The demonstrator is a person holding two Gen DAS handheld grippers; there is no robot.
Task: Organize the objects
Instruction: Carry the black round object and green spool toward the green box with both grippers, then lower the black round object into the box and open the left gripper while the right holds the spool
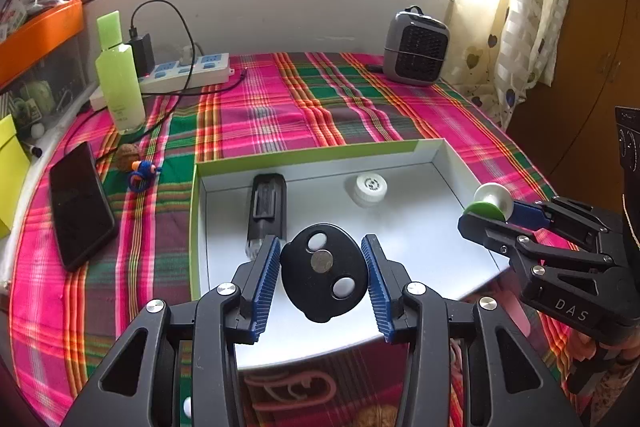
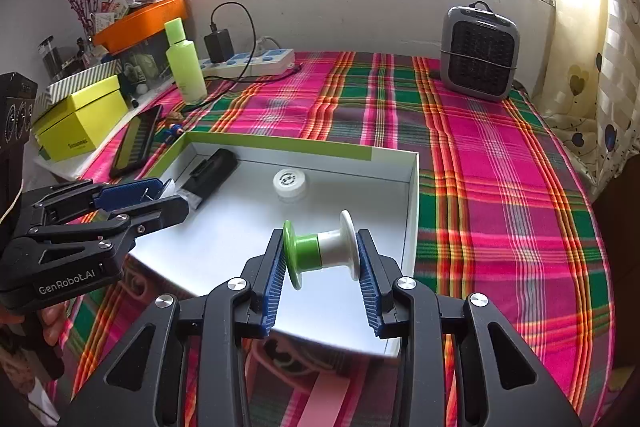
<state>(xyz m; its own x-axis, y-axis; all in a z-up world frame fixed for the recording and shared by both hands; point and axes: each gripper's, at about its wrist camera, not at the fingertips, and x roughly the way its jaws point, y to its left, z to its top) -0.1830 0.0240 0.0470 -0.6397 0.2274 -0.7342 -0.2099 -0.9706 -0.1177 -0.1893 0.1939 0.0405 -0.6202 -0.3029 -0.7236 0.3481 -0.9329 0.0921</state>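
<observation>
1. Now mid-carry: left gripper [image 1: 324,267] clamps a black disc [image 1: 324,273]; right gripper [image 2: 322,261] clamps a green-white spool [image 2: 324,251] by its ends.
2. Both loads hang over the white tray [image 1: 400,223], near its front.
3. Tray already holds a black case [image 1: 267,205] and white cap [image 1: 370,189].
4. Next, likely: lower onto bare floor, loosen jaws, clear of those.

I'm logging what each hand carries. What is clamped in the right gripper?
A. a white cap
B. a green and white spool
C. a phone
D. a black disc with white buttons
B: the right gripper has its blue pads pressed on the two flanges of the green and white spool, held above the box.
</observation>
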